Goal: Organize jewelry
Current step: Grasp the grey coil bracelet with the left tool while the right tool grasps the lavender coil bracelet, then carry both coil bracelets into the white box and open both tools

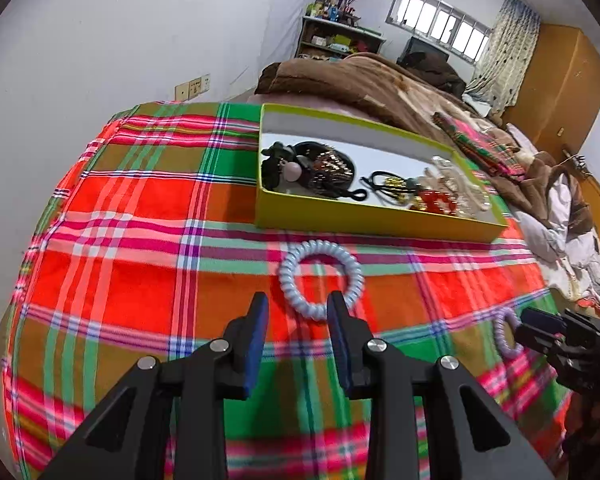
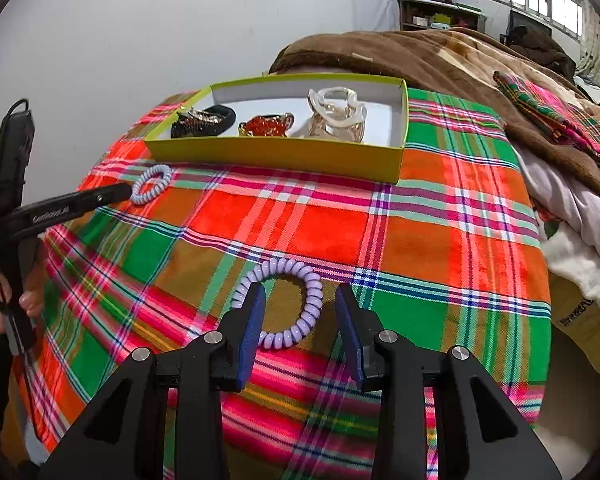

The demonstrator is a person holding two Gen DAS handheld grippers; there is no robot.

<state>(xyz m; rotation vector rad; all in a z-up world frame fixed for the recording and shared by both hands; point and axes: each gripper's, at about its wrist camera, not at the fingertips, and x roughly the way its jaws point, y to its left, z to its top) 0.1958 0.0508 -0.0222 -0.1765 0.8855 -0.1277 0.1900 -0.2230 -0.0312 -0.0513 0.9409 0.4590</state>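
A pale blue spiral hair tie [image 1: 320,278] lies on the plaid cloth [image 1: 140,220] before a yellow-green box [image 1: 360,222] that holds black clips, red beads and clear bangles. My left gripper [image 1: 298,306] is open, its fingertips at the tie's near arc. A lilac spiral hair tie [image 2: 284,300] lies in front of my right gripper [image 2: 300,296], which is open with its left finger [image 2: 254,320] over the tie's left side. The right view also shows the box [image 2: 280,154], the blue tie [image 2: 152,184] and the left gripper [image 2: 120,192] touching it. The left view shows the lilac tie [image 1: 508,332] and the right gripper [image 1: 540,326].
A brown blanket [image 1: 380,84] lies behind the box, with a folded plaid cloth [image 2: 560,116] and white bedding [image 2: 580,220] to the right. A white wall [image 1: 100,60] stands at the left. A shelf [image 1: 340,36] and a window [image 1: 440,20] are far behind.
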